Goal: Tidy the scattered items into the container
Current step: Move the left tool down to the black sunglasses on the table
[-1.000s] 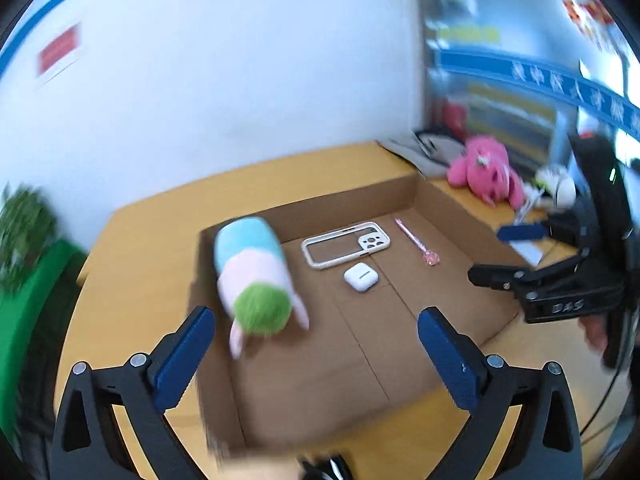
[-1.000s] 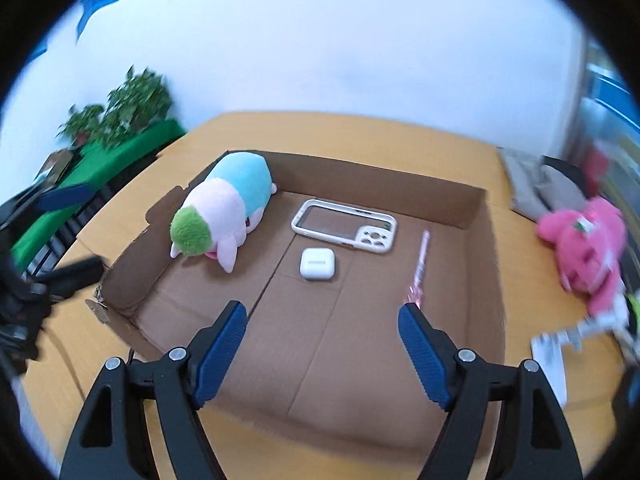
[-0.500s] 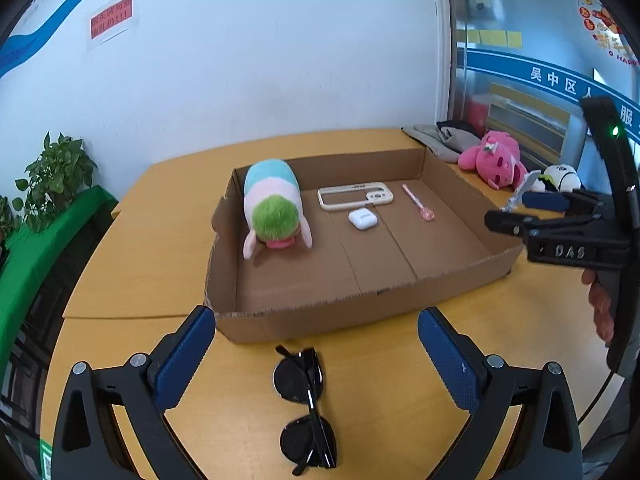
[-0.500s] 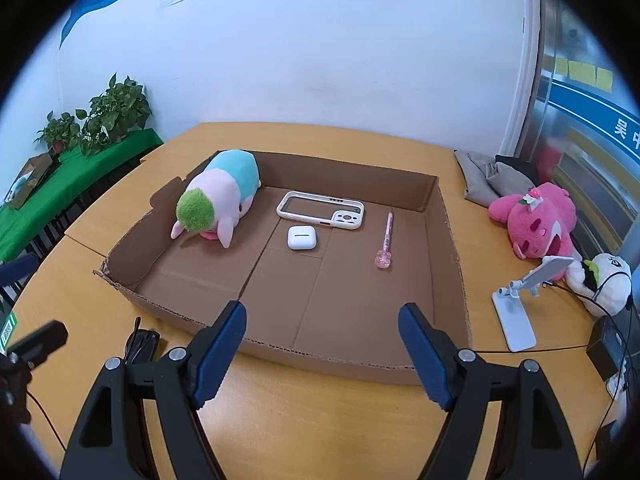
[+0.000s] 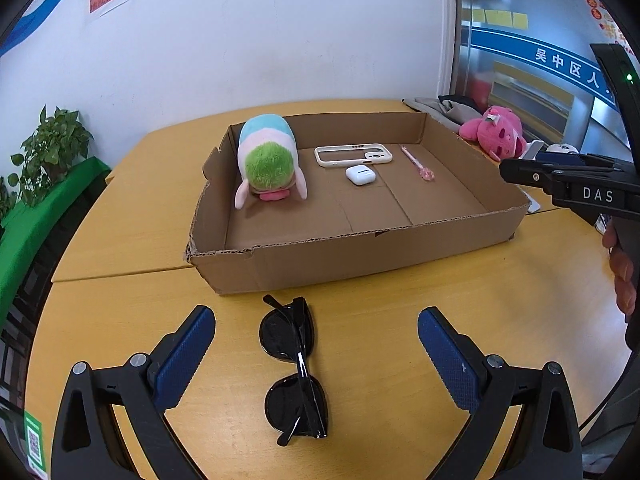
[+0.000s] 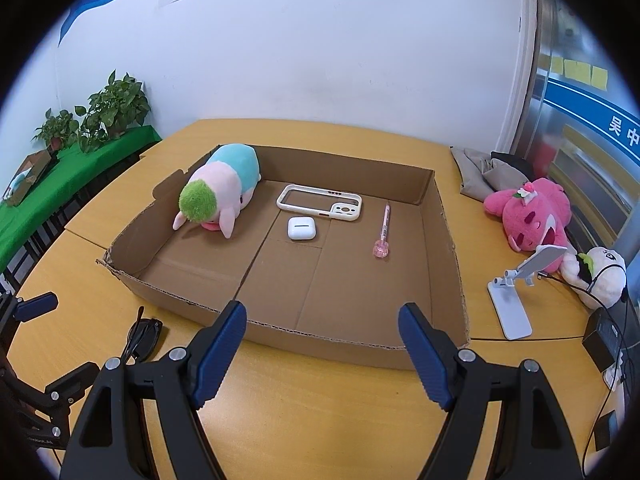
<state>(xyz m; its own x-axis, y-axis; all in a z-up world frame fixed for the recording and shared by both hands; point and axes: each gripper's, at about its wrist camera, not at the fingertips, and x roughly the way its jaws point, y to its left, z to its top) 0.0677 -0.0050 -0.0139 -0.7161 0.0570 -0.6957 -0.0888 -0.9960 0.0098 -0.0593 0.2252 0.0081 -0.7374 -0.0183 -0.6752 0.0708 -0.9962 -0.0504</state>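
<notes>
Left wrist view: left gripper (image 5: 316,336) gapes wide, empty, straddling folded sunglasses (image 5: 294,368) before the cardboard box (image 5: 360,248). Right gripper (image 6: 322,340), marked "DAS", also wide, empty.

Light: bright, even | shadows: soft | focus: sharp | edges: fisheye-bent, dark corners

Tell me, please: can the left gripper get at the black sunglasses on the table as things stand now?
Probably yes. The sunglasses lie folded on the bare table in front of the cardboard box, and the left gripper is open, with nothing between it and them.

Both wrist views angled down, sharing cardboard box (image 5: 360,248)
</notes>
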